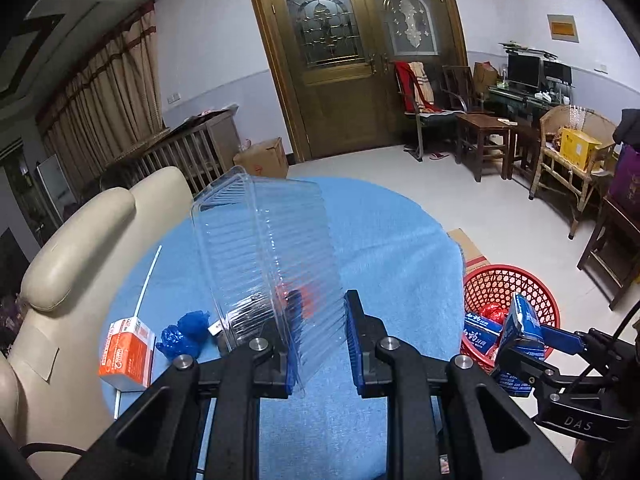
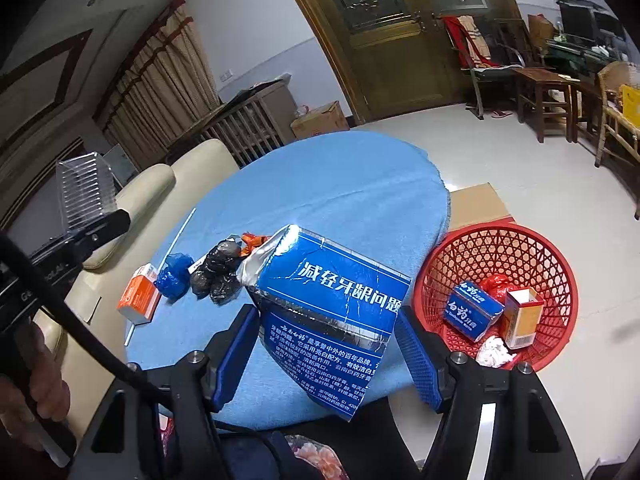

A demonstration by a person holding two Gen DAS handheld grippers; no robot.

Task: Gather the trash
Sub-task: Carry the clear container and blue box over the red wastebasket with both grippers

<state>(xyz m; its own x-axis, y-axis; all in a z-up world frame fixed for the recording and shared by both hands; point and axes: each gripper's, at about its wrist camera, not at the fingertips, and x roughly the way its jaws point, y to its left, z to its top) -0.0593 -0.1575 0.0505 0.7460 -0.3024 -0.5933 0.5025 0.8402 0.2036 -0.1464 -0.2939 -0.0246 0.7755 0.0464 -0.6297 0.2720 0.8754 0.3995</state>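
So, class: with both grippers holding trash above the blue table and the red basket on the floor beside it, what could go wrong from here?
1. The clear plastic tray is pinched at one edge by the left gripper and tilts; it may slip.
2. The blue carton in the right gripper hangs over the table, not the red basket; released now, it would likely miss.

the room had pale lilac walls (image 1: 208, 40) and a light tiled floor (image 1: 500, 216). a wooden double door (image 1: 348, 68) with stained-glass panes stood at the back — tan curtains (image 1: 100, 92) hung to the left, dark wooden chairs (image 1: 448, 92) and a wicker chair (image 1: 568, 160) stood to the right. a cream sofa (image 1: 80, 240) sat beside the blue-covered round table (image 1: 392, 240).
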